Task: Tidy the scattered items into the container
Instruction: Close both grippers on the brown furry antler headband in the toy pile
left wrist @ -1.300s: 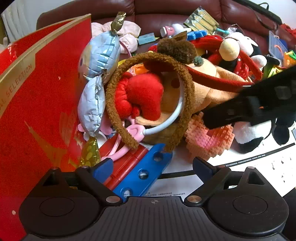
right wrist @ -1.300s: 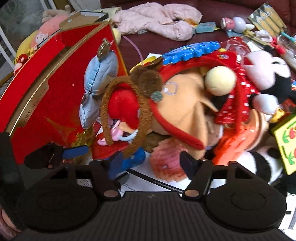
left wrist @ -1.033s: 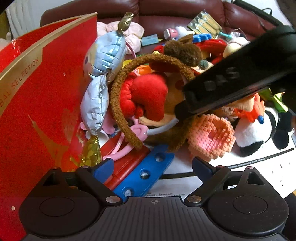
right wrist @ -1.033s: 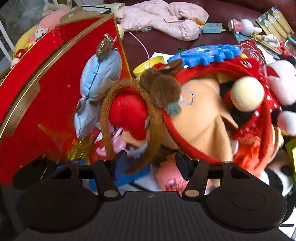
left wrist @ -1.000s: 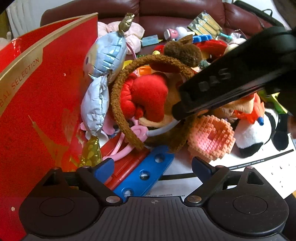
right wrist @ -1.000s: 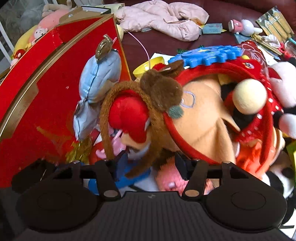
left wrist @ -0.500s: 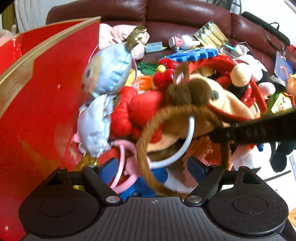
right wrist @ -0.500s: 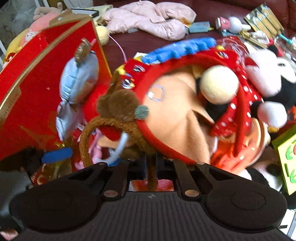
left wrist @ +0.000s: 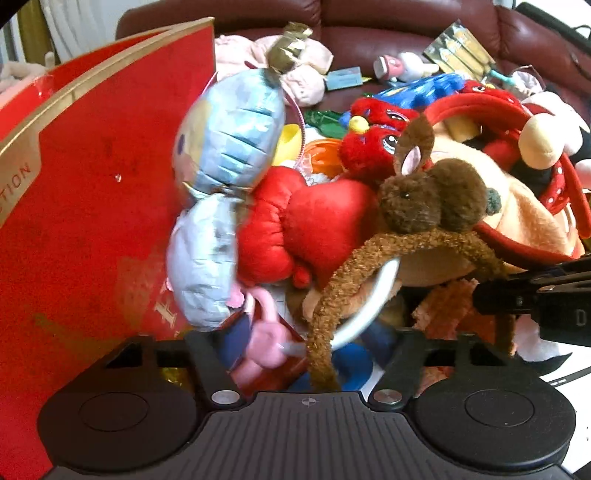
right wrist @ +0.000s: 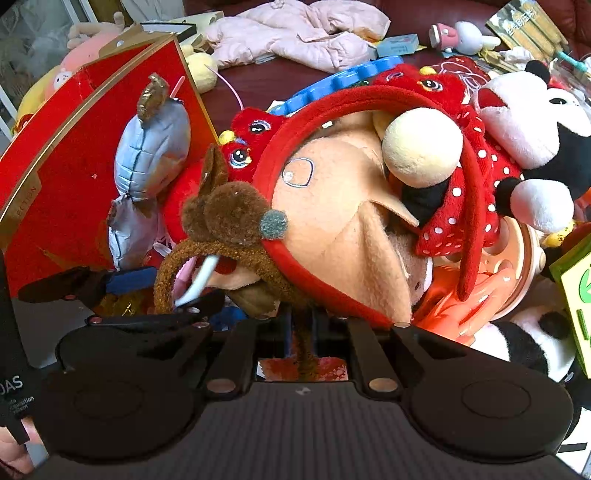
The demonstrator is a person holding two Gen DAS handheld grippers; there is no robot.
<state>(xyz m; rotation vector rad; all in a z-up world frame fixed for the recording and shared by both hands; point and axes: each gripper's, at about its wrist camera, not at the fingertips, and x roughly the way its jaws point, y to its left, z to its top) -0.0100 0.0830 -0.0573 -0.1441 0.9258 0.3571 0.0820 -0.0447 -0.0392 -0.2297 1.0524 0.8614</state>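
A brown fuzzy headband (right wrist: 236,254) with plush antler ears sits on a pile of toys. My right gripper (right wrist: 301,325) is shut on its band and holds it lifted; in the left wrist view the headband (left wrist: 402,251) arcs up from below, and the right gripper (left wrist: 532,299) shows at the right edge. My left gripper (left wrist: 306,354) is open and empty, just in front of the headband's lower end. The red container (left wrist: 85,221) with gold trim stands to the left; in the right wrist view it (right wrist: 74,162) is at the far left.
The pile holds a blue foil balloon (left wrist: 225,177), a red plush heart (left wrist: 321,225), a tan plush (right wrist: 340,229), a red headband (right wrist: 332,107), a panda plush (right wrist: 554,125) and a pink block toy (left wrist: 439,310). Pink clothing (right wrist: 295,33) lies behind on the dark sofa.
My right gripper moved in, closed on the brown headband and lifted it off the red heart, tilting it toward me. My left gripper moved a little closer to the pile and stayed open.
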